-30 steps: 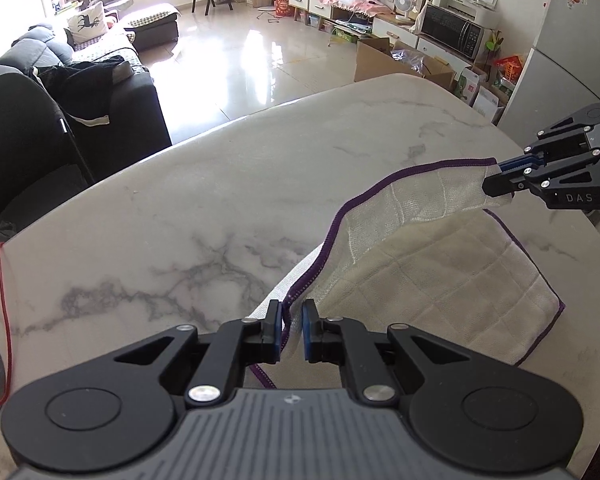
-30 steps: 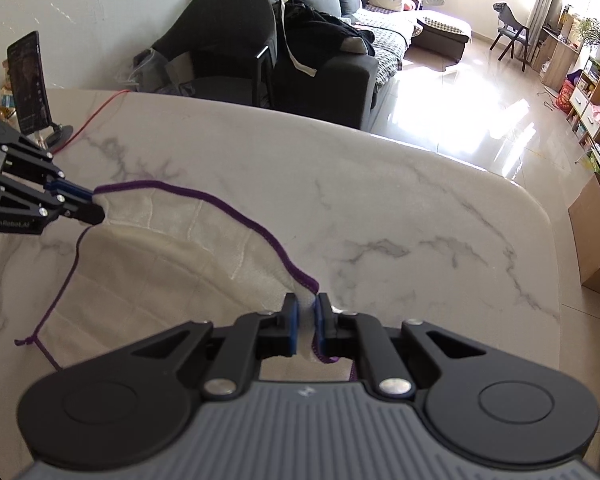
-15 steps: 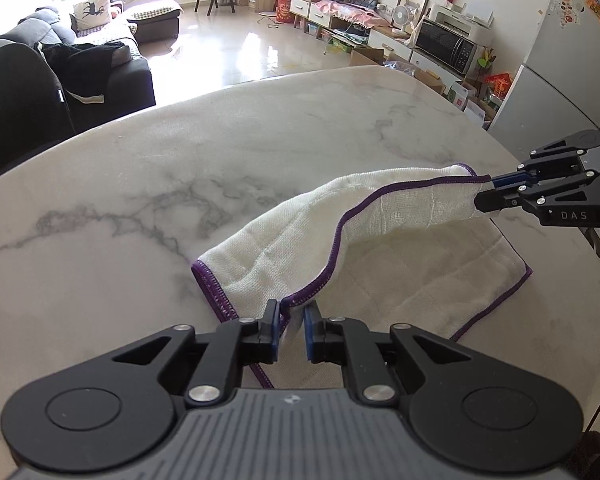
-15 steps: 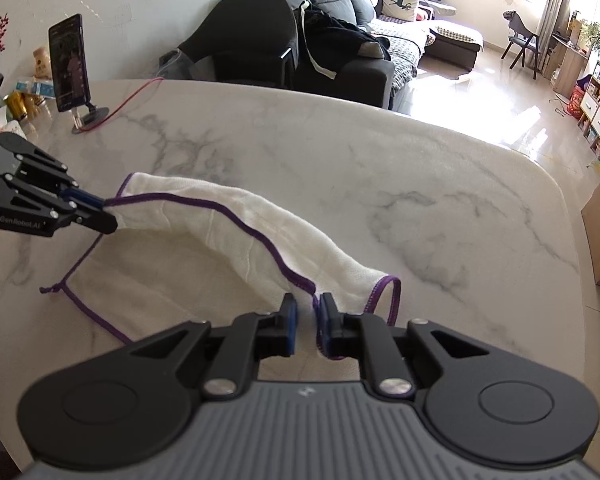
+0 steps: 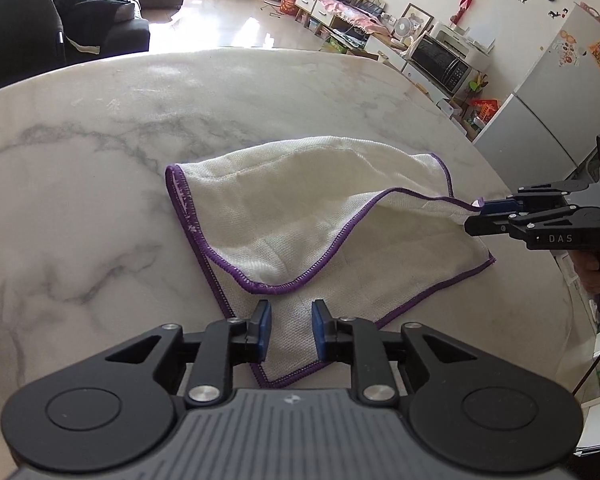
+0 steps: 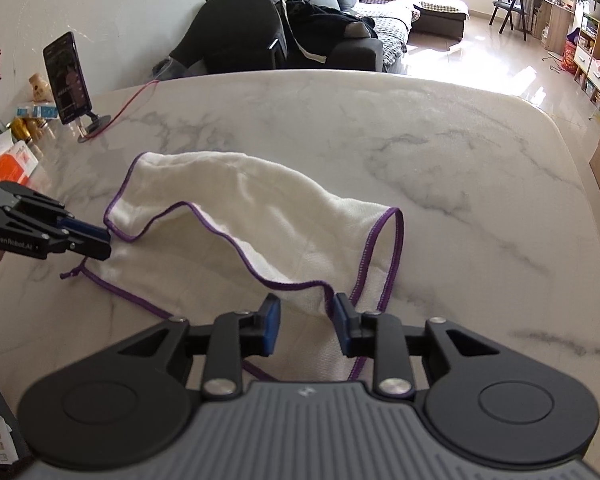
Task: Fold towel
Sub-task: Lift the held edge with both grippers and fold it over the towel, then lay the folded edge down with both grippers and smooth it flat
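Bright daylight, floor glare, fisheye-warped edges.

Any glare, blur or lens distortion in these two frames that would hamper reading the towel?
Left wrist view: fisheye bows the table edge, sunlit floor blown out, towel sharp. Right wrist view: same bowing, floor glare top right, own claw body slightly soft, towel clear.

White marble desk [image 6: 380,128] with grey veining. At its far left corner a phone [image 6: 67,77] stands upright on a round stand, a red cable [image 6: 134,98] trailing off the edge. Beyond: dark sofa [image 6: 300,32]. Along the opposite wall: microwave [image 5: 440,63] and white fridge [image 5: 548,96].
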